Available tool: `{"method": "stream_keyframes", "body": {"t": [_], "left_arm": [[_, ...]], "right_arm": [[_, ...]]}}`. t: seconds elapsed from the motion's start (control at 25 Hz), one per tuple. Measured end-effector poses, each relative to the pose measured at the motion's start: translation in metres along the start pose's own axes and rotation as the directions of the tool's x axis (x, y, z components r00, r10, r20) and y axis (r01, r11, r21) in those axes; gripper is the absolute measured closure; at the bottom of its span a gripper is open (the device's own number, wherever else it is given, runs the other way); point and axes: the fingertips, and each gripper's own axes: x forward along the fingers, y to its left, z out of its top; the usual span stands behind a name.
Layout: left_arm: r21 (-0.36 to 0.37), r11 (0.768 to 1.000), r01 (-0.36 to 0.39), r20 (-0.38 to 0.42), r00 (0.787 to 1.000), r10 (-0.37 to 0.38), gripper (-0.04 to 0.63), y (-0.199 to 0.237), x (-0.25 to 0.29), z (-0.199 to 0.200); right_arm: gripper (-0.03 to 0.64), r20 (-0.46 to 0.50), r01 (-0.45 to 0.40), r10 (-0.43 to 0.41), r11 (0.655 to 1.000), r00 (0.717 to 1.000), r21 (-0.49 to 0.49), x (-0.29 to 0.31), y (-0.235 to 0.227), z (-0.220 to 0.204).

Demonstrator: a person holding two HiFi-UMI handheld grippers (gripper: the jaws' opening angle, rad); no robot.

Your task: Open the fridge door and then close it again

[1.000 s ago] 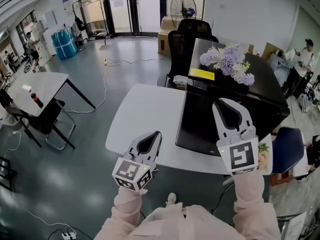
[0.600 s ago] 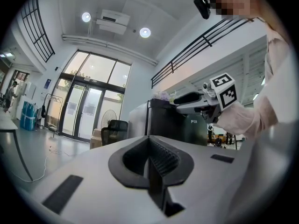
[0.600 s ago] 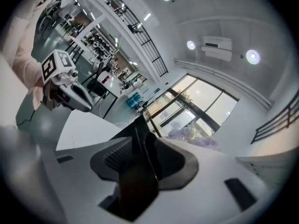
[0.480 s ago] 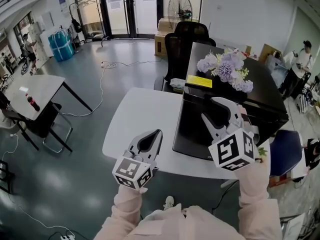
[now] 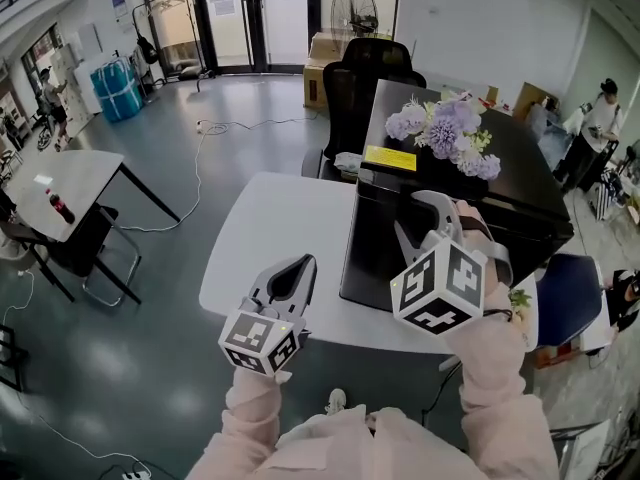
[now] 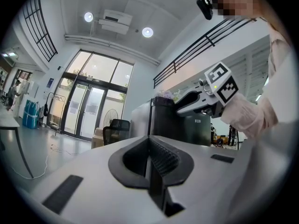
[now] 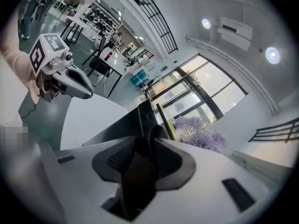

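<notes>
Head view: the fridge (image 5: 530, 183) stands on the white table (image 5: 280, 233), with flowers (image 5: 440, 128) on its top. Its door (image 5: 372, 253) faces the open part of the table and appears flush with the body, so the opening step is judged not yet begun; both opening and closing remain. The right claw (image 5: 420, 218) sits at the upper front edge of the fridge, rolled to one side. The left claw (image 5: 303, 265) hangs over the near table edge, well apart from the fridge. The right claw and its marker cube cover the part of the door edge nearest its tips; no handle can be made out. Left gripper view: the jaws are together with nothing between them. The fridge shows beyond, with the right claw at its upper front corner; the door seam is too small to read. Right gripper view: the jaws stand apart, having just been closing. The front edge of the fridge runs up to the tips and appears to enter the gap, but no pad is seen pressing on it. The gap itself is dark, so contact cannot be confirmed. Whether the door is slightly ajar cannot be told from this angle.
</notes>
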Motion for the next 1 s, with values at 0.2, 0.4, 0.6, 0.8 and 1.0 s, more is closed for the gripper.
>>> {"method": "stream_keyframes", "body": {"t": [0.2, 0.4, 0.6, 0.8, 1.0], "left_arm": [[0.003, 1.0, 0.002, -0.001, 1.0, -0.002, 0.584, -0.005, -0.004, -0.001], [0.005, 1.0, -0.005, -0.004, 1.0, 0.005, 0.584, -0.012, -0.019, -0.003], [0.005, 1.0, -0.024, -0.007, 1.0, 0.024, 0.584, -0.017, -0.04, -0.003], [0.01, 1.0, -0.025, -0.013, 1.0, 0.025, 0.584, -0.03, -0.057, -0.002], [0.013, 1.0, -0.021, -0.022, 1.0, 0.022, 0.584, -0.041, -0.073, -0.006]], "right_arm": [[0.494, -0.029, -0.033, 0.032, 0.998, 0.999, -0.052, 0.002, 0.002, -0.002], [0.5, -0.033, -0.016, 0.013, 0.997, 0.999, -0.076, 0.001, 0.002, -0.003], [0.507, -0.02, 0.0, -0.001, 0.997, 1.0, -0.072, -0.004, 0.003, 0.001], [0.515, -0.027, 0.006, -0.008, 0.996, 1.0, -0.085, -0.009, 0.004, 0.002], [0.518, -0.048, 0.012, -0.016, 0.996, 0.999, -0.093, -0.012, 0.007, 0.004]]}}
